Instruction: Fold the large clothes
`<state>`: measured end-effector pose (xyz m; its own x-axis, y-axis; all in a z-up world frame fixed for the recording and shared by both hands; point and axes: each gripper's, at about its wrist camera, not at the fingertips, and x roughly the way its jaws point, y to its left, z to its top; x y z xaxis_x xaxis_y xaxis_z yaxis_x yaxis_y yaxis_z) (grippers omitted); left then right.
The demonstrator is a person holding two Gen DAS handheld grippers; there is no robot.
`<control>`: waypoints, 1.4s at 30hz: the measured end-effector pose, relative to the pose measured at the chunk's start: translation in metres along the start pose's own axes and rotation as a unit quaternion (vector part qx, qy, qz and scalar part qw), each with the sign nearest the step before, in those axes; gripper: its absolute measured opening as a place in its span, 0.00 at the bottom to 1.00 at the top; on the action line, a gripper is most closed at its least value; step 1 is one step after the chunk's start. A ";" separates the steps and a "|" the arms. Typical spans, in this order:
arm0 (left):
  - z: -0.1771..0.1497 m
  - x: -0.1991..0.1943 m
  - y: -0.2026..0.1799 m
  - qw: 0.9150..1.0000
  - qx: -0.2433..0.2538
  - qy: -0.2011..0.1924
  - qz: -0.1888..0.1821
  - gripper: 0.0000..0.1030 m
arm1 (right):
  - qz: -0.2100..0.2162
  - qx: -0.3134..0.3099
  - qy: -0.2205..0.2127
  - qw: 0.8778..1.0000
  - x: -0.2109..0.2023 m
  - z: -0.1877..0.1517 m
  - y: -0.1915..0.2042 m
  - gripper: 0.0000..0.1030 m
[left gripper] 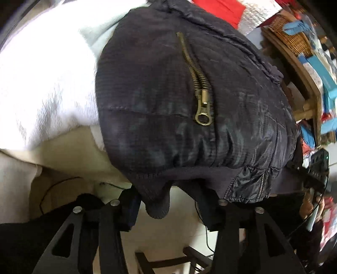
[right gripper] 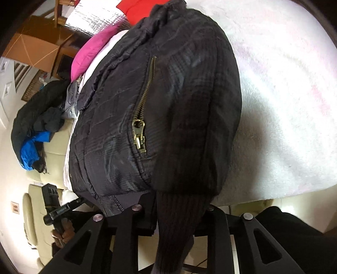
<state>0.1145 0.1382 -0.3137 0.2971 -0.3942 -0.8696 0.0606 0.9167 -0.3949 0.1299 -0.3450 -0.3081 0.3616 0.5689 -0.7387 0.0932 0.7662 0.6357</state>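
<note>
Dark quilted nylon fills both views: a puffer jacket (left gripper: 168, 109) lies folded over on a white fleece blanket (left gripper: 48, 80), its ribbed hem hanging past the near edge of the surface. A brass pocket zipper (left gripper: 200, 92) runs down the upper face, the ring pull resting at the lower end.

The left gripper (left gripper: 168, 202) sits at the jacket's hem with its fingers spread wide. A knit cuff (left gripper: 157, 202) hangs between them without being pinched; the right-hand finger is tucked under the hem band.

The right gripper (right gripper: 179, 212) is at the opposite side of the same hem. A long ribbed cuff (right gripper: 177, 227) drops straight down between its fingers. The fingertips are hidden behind fabric, so whether they clamp the cuff cannot be told.

In the right wrist view, the left gripper's body appears at the lower left, held in a hand (right gripper: 63, 231). Beyond the jacket lie a pink garment (right gripper: 92, 50), a red garment (right gripper: 137, 8) and a heap of dark and blue clothes (right gripper: 35, 124) on a cream sofa. In the left wrist view, a wicker basket (left gripper: 290, 35) stands on a wooden shelf at the upper right.
</note>
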 end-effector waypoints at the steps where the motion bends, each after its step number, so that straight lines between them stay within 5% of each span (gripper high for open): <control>1: 0.006 -0.001 -0.010 1.000 0.002 -0.005 0.001 0.27 | 0.007 0.004 0.000 1.000 0.001 0.000 -0.002 0.26; 2: 0.006 -0.004 -0.011 1.000 0.007 -0.011 0.010 0.11 | 0.012 -0.007 -0.006 1.000 -0.002 -0.001 0.000 0.26; 6: 0.006 -0.019 -0.016 0.999 0.010 -0.036 0.002 0.08 | 0.003 -0.042 -0.032 0.999 -0.017 -0.005 0.022 0.15; 13: 0.036 -0.067 -0.057 0.993 0.071 -0.094 -0.027 0.07 | 0.013 -0.124 -0.103 0.987 -0.064 0.011 0.076 0.13; 20: 0.122 -0.114 -0.093 0.981 0.109 -0.158 -0.040 0.07 | 0.012 -0.174 -0.182 0.968 -0.092 0.063 0.121 0.13; 25: 0.228 -0.130 -0.093 0.975 0.091 -0.200 -0.028 0.08 | -0.001 -0.182 -0.232 0.956 -0.096 0.142 0.148 0.12; 32: 0.381 -0.094 -0.086 0.972 0.056 -0.228 -0.009 0.08 | -0.017 -0.158 -0.297 0.942 -0.069 0.287 0.166 0.12; 35: 0.444 -0.049 -0.082 0.976 0.040 -0.216 0.008 0.08 | -0.033 -0.142 -0.306 0.941 -0.039 0.342 0.165 0.12; 42: 0.499 0.053 -0.047 0.985 0.005 -0.169 0.046 0.08 | -0.074 -0.092 -0.274 0.954 0.070 0.433 0.122 0.12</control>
<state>0.6029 0.1063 -0.1930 0.6021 -0.2673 -0.7524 0.0269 0.9486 -0.3155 0.5687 -0.3414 -0.1851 0.7931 0.2462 -0.5572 0.0352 0.8946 0.4455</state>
